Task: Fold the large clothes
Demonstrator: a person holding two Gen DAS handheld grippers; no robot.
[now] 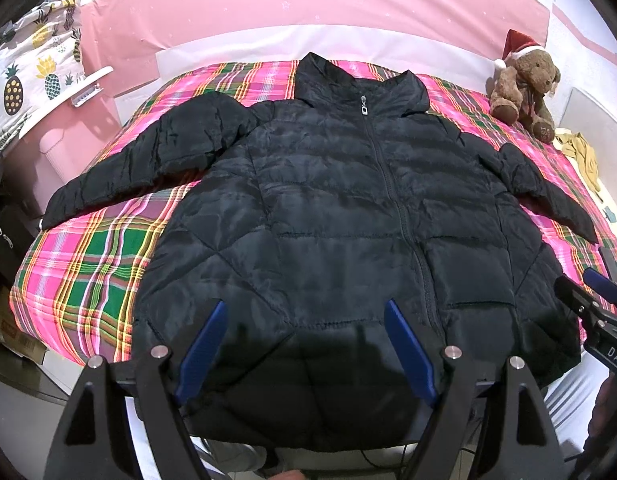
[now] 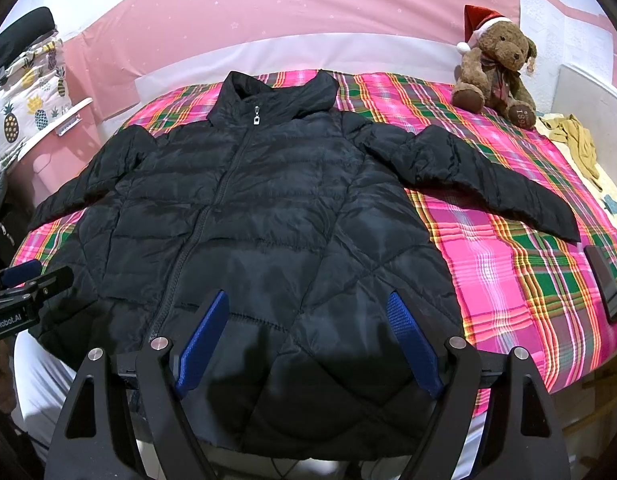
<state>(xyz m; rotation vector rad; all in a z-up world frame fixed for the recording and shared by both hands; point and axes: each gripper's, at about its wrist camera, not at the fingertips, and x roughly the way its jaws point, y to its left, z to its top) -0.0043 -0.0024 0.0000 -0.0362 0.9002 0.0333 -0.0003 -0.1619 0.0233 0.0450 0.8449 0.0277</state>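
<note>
Black puffer jacket lies flat, zipped, sleeves spread, on the plaid bed. It looks light, puffy and slippery, so pinch a sleeve cuff or the hem seam. Left tool and right tool both gape wide and hold nothing.

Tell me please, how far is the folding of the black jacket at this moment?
Done: the black jacket lies flat, front up and zipped, on the plaid blanket, both sleeves spread out. In hand: nothing yet; the left gripper and the right gripper are both open near the hem, gripping no fabric. Left: every fold, since neither the sleeves nor the body show any fold.
</note>
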